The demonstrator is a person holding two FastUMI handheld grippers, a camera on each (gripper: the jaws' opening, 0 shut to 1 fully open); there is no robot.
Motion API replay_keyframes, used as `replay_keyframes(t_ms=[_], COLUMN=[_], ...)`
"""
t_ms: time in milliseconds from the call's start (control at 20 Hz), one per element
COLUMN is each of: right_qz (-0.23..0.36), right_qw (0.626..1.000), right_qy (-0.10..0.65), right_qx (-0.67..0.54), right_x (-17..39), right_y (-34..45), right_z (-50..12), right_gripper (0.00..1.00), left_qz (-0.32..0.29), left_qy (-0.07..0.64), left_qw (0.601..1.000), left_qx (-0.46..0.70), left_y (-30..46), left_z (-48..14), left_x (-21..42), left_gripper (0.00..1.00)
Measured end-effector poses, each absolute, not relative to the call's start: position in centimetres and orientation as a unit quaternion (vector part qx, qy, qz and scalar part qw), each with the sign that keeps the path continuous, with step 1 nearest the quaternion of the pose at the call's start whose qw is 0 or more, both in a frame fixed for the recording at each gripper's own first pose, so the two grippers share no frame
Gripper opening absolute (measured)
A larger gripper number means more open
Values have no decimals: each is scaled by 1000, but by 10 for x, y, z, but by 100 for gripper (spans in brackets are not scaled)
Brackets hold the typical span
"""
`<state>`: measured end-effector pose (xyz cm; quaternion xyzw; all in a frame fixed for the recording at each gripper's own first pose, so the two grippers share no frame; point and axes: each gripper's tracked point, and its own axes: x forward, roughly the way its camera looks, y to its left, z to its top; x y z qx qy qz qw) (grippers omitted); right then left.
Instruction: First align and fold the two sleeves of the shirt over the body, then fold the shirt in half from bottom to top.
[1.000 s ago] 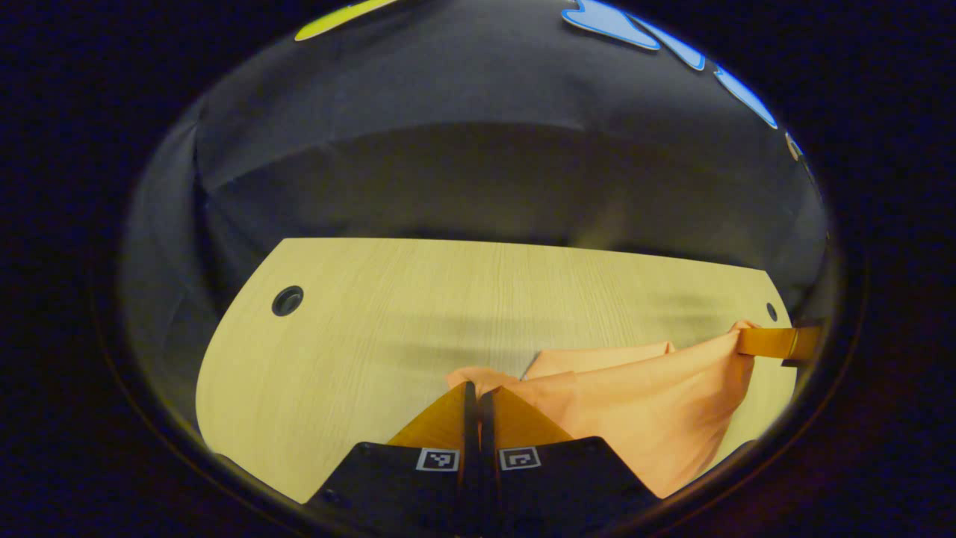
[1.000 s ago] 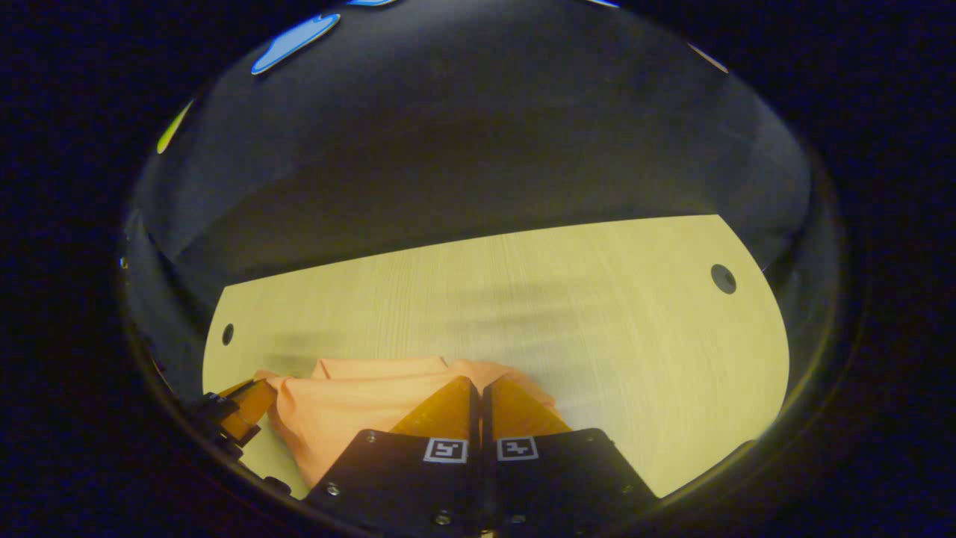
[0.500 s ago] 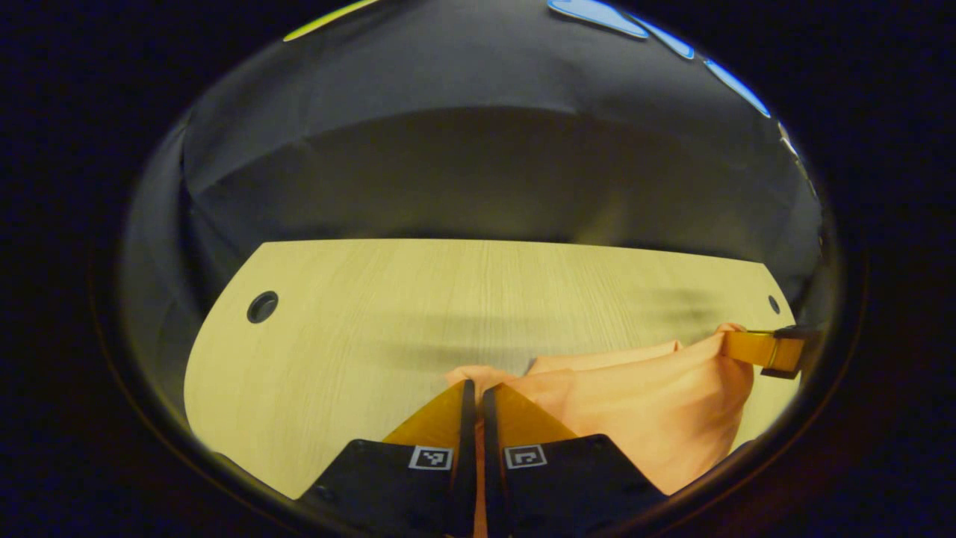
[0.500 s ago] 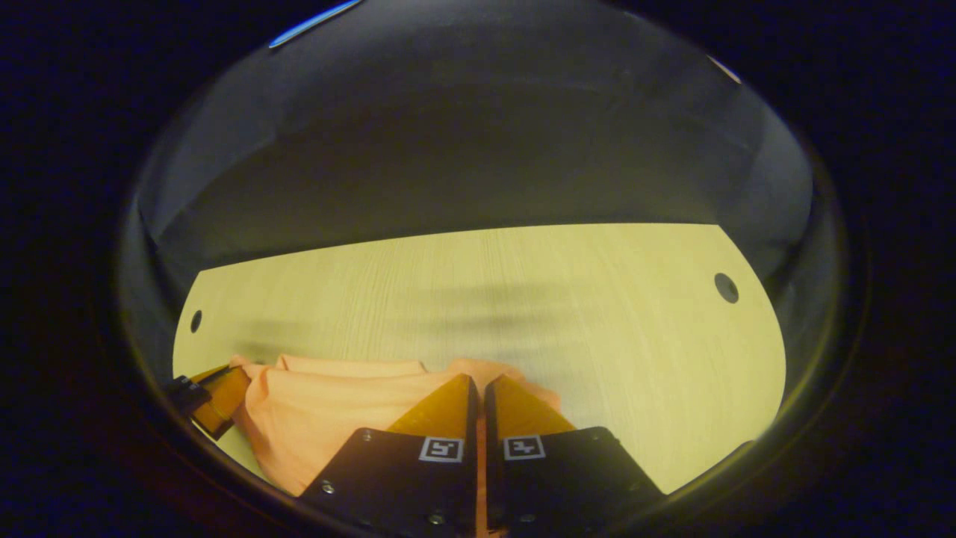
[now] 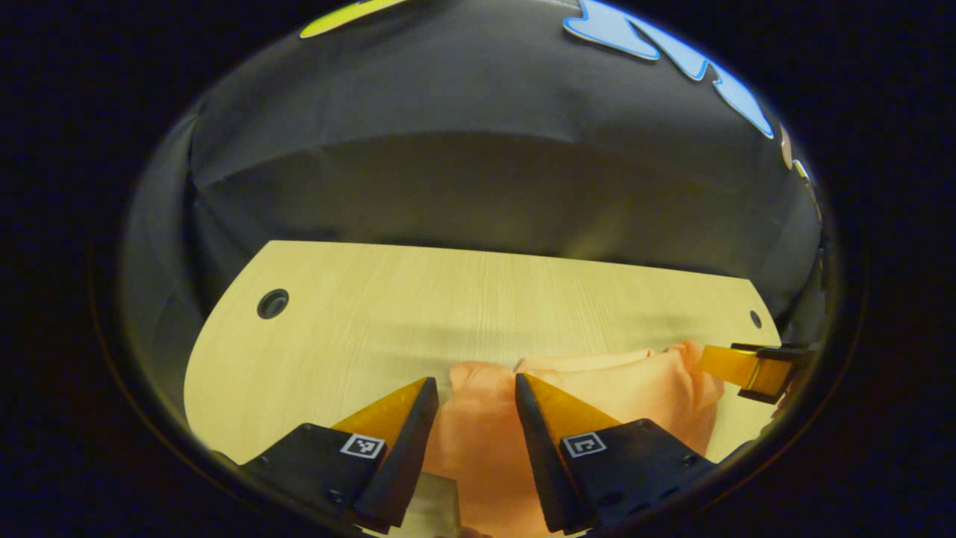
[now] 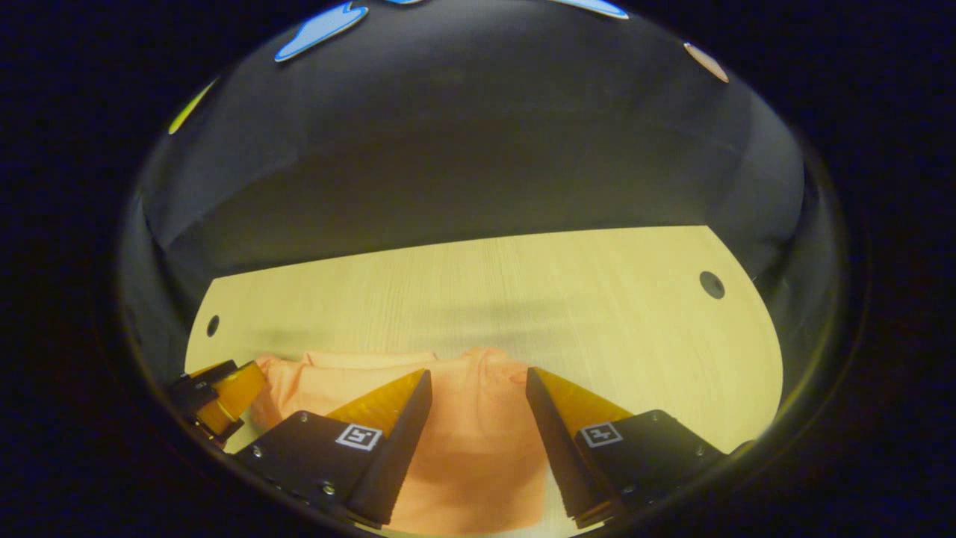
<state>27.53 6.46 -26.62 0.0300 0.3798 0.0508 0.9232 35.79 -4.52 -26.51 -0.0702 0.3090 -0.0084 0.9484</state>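
Both grippers (image 5: 469, 385) (image 6: 478, 377) newly off shirt (image 5: 597, 388)

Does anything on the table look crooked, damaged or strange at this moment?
Nothing looks damaged or spilled. The orange shirt lies folded on the wooden table, its far edge a little bunched rather than flat. Both the left gripper and right gripper are open above it.

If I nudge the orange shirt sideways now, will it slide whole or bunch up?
Probably bunches: the shirt lies in soft, rumpled layers, so it looks floppy. It seems light and thin, and the wooden table looks smooth, so some sliding is likely.
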Motion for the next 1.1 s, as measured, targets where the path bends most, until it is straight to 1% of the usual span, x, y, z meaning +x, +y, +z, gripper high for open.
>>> replay_keyframes(t_ms=[50,100,150,200,250,300,400,450,500,550,600,700,750,800,900,1050,1100], right_qz=[54,58,61,65,68,71,74,77,80,83,86,88,89,91,94,99,99], right_qw=[927,931,935,940,944,948,955,958,960,962,965,970,973,975,979,982,982], right_qy=[370,359,347,334,322,309,285,275,266,256,245,222,209,198,178,160,156], right_qx=[30,30,30,29,27,24,23,26,31,35,37,34,31,31,33,32,31], right_x=[269,260,253,245,235,223,202,190,179,168,156,132,120,107,85,60,54], right_y=[65,64,64,63,63,64,62,59,55,50,45,42,42,43,42,38,36], right_z=[-252,-237,-222,-208,-191,-180,-147,-134,-121,-109,-97,-78,-69,-62,-49,-44,-43], right_gripper=[81,80,81,81,81,81,81,81,79,81,79,81,81,81,81,81,81], left_qz=[-9,-11,-13,-16,-18,-20,-25,-27,-29,-32,-34,-40,-43,-44,-46,-46,-48], left_qy=[300,291,282,268,254,243,218,206,195,184,171,150,139,128,111,93,90], left_qw=[951,953,956,960,963,967,973,975,978,980,982,986,987,989,991,992,992], left_qx=[-74,-78,-82,-84,-82,-77,-75,-75,-74,-72,-68,-64,-65,-66,-67,-65,-67], left_y=[-43,-42,-43,-43,-42,-41,-36,-35,-35,-36,-35,-36,-38,-39,-41,-44,-46], left_z=[-251,-235,-218,-198,-179,-161,-124,-105,-87,-69,-53,-25,-16,-6,10,23,25], left_x=[351,343,333,322,311,299,274,258,240,222,206,174,162,148,120,87,77], left_gripper=[67,72,67,72,67,76,76,67,67,67,67,67,71,71,67,71,67])
